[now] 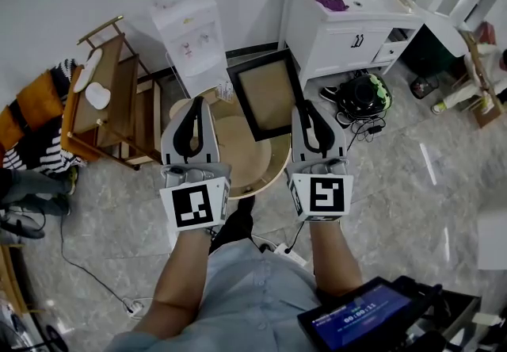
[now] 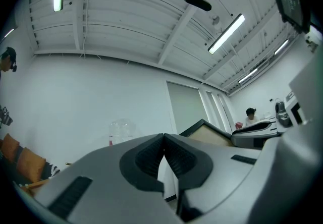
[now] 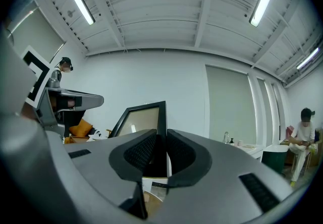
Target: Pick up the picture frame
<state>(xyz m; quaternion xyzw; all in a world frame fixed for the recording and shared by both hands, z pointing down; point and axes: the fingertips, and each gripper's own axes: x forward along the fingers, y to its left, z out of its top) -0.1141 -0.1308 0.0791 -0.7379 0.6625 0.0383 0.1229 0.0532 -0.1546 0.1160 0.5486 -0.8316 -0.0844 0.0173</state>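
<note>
Bulk of the round pale wooden table [image 1: 271, 170] is covered in the head view by both grippers and by the black-rimmed rectangular picture frame with a tan panel [image 1: 265, 94]. The frame's lower right corner is hidden behind the right gripper [image 1: 306, 109], and no view settles whether its bottom edge touches the table.

In the right gripper view, the right gripper [image 3: 161, 138] has its ribbed dark pads pressed onto the frame's black right-hand rim, and the frame [image 3: 143, 117] rises upright above the jaws.

The left gripper [image 1: 196, 105] stands just left of the frame without touching it. In its own view, the left gripper [image 2: 164, 141] has its jaws together with nothing between them, and only one corner of the frame [image 2: 208, 133] shows.
</note>
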